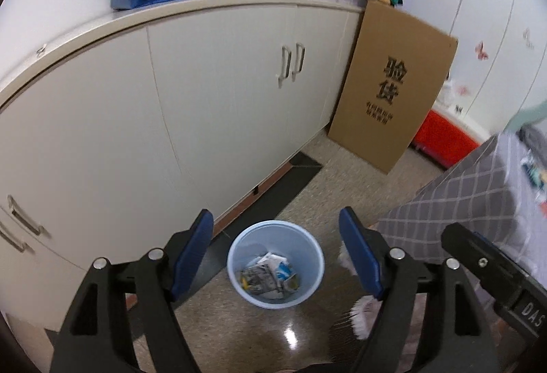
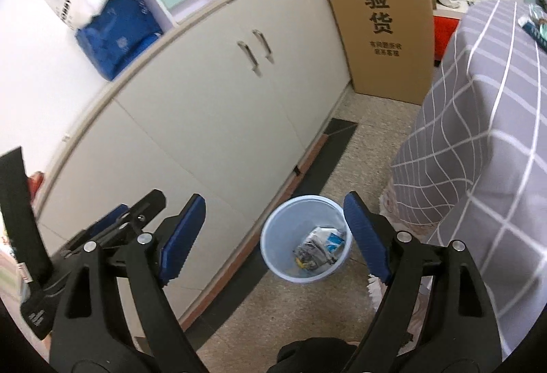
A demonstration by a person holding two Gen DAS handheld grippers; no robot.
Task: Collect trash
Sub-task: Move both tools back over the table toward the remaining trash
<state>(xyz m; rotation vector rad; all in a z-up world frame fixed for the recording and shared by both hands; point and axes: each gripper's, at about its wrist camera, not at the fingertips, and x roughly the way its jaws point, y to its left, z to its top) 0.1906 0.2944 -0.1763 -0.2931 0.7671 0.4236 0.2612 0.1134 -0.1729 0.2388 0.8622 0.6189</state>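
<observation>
Trash (image 1: pixel 270 277) sits in the bin (image 1: pixel 275 229) — crumpled paper and wrappers heaped on its bottom, the pale blue bin upright on the floor (image 1: pixel 307 195), close by the white cupboards (image 1: pixel 205 92). Both grippers hang above it, looking down. The left gripper (image 1: pixel 276 253) has its fingers (image 1: pixel 191 253) wide with nothing between them, the bin framed squarely in the gap, straight ahead and below. The right gripper (image 2: pixel 273 236) is wide too and empty; from its camera the bin (image 2: pixel 273 246) also shows in the gap, a touch toward the right finger (image 2: pixel 367 236). So neither hand carries anything, and what can be seen of the rubbish is already inside. To the right stands a checked cloth (image 2: pixel 478 133) draping some furniture — whether more litter lies up there I cannot tell, though small items show at its far edge. By my reading, the next pick lies away from the bin. Neither hand looks clearly nearer to the bin.
</observation>
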